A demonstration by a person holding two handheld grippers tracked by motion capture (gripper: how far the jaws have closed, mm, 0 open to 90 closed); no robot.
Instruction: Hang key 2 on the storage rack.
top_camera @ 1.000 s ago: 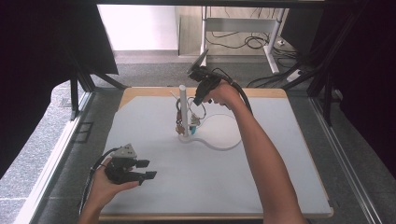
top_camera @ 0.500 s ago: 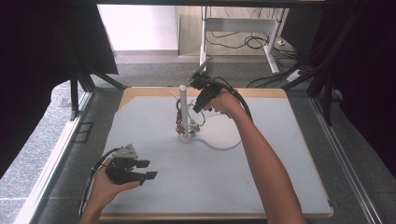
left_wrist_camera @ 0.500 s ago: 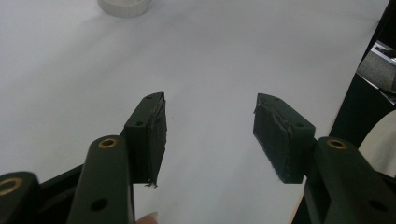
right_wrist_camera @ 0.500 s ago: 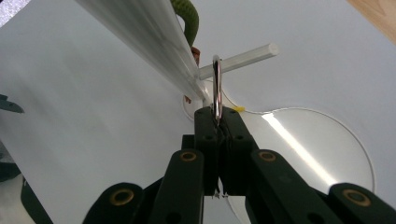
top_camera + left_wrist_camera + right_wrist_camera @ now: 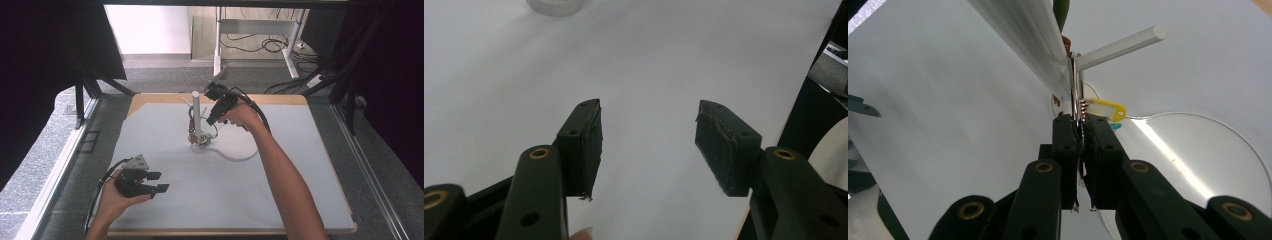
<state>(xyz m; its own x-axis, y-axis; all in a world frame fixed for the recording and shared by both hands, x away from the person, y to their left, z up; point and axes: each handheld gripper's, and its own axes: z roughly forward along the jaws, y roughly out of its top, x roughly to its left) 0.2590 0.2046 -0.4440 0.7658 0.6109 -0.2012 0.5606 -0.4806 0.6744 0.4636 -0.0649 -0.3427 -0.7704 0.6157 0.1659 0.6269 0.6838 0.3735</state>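
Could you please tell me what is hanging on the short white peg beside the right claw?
A metal key ring hangs on the peg, with a yellow tag below. The right claw grips the ring, covering its lower part.

The table [image 5: 280,200] has a matt white top, smooth like paper or laminate, with a pale wood edge. On it stands a white post [image 5: 1018,35] of smooth, slightly glossy plastic, with a matching side peg [image 5: 1120,47]. At the peg a shiny metal ring [image 5: 1077,95] hangs, beside a glossy yellow plastic tag [image 5: 1105,108]. Beside the post lies a smooth, reflective white disc [image 5: 1198,165]. The left gripper [image 5: 648,142] has matt black jaws with rough, worn pads [image 5: 716,145].
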